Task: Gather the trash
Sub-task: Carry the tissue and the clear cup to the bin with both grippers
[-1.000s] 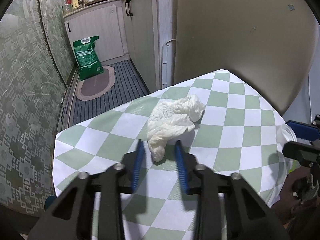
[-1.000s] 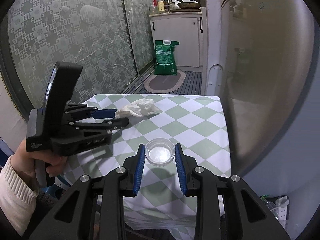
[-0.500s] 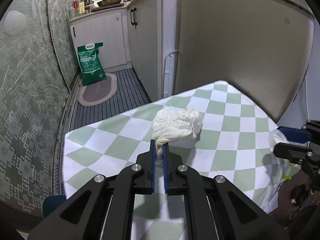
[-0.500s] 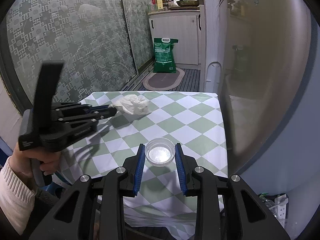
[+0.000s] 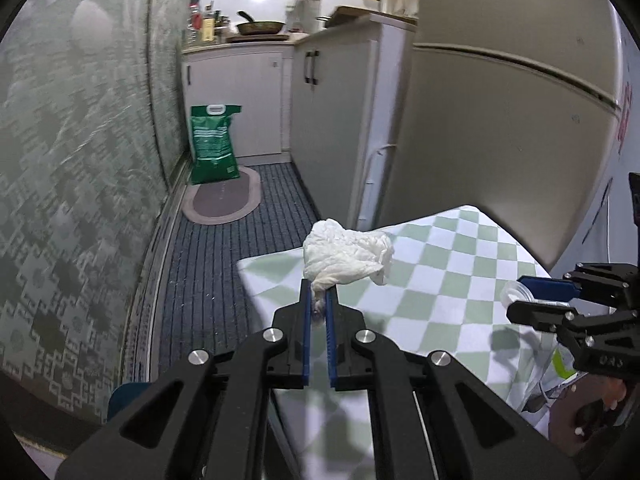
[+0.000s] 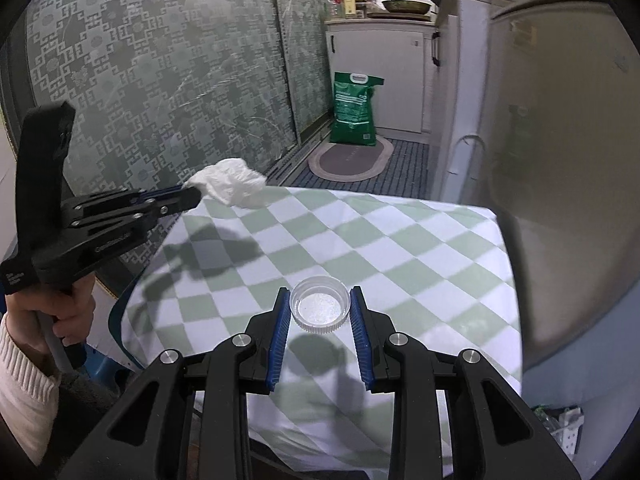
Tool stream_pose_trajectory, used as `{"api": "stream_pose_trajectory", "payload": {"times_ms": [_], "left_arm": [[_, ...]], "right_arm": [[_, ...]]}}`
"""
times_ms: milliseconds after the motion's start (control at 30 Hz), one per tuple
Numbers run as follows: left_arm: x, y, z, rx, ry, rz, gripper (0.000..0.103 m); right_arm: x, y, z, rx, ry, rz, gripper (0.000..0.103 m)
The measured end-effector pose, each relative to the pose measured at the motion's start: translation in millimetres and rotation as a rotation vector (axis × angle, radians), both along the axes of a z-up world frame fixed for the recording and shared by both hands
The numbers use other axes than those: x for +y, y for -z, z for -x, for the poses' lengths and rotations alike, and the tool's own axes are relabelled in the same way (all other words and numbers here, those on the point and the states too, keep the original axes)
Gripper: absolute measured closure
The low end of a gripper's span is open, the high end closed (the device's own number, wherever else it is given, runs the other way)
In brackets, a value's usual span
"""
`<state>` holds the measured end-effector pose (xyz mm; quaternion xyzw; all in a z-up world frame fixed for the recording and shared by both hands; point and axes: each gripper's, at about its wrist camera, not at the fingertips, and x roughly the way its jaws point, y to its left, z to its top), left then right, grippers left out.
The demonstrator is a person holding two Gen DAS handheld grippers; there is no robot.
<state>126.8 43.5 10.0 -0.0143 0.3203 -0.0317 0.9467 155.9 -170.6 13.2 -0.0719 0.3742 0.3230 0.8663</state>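
Observation:
My left gripper [image 5: 319, 294] is shut on a crumpled white tissue [image 5: 345, 255] and holds it above the far left corner of the table with the green-and-white checked cloth [image 5: 440, 280]. In the right wrist view the tissue [image 6: 230, 187] hangs from the left gripper [image 6: 192, 197] clear of the cloth. My right gripper [image 6: 320, 300] is shut on a clear plastic lid [image 6: 319, 309] and holds it just above the cloth [image 6: 400, 248]; the lid's shadow lies below it. The right gripper [image 5: 532, 300] also shows in the left wrist view with the lid [image 5: 514, 293].
A beige fridge [image 5: 500, 140] stands against the table's far right side. White cabinets [image 5: 328, 92] and a green bag [image 5: 214, 144] on a striped floor mat lie beyond. A patterned glass sliding door [image 6: 140, 80] runs along the left. A blue stool [image 6: 104, 364] sits under the table's left edge.
My left gripper closed on the tissue and lifted it off the cloth, moving up and left. My right gripper kept hold of the lid and rose slightly.

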Motion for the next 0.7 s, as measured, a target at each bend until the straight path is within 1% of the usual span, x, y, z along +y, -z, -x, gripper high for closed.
{"api": "stream_pose_trajectory", "payload": {"times_ms": [133, 300, 500, 633, 700], "left_arm": [[31, -4, 16, -0.019, -0.045, 0.0, 0.096], [70, -1, 30, -0.008, -0.104, 0.015, 0.096], [102, 11, 46, 0.036, -0.157, 0.006, 0.096], [117, 26, 53, 0.082, -0.186, -0.008, 0.096], [126, 35, 57, 0.113, -0.216, -0.03, 0.096]], "right_arm": [[17, -5, 2, -0.005, -0.021, -0.007, 0.073], [43, -10, 7, -0.012, -0.06, -0.006, 0.073], [70, -20, 14, -0.029, -0.104, -0.014, 0.073], [90, -27, 17, -0.038, -0.132, -0.024, 0.073], [99, -28, 19, -0.039, -0.145, -0.026, 0.073]]}}
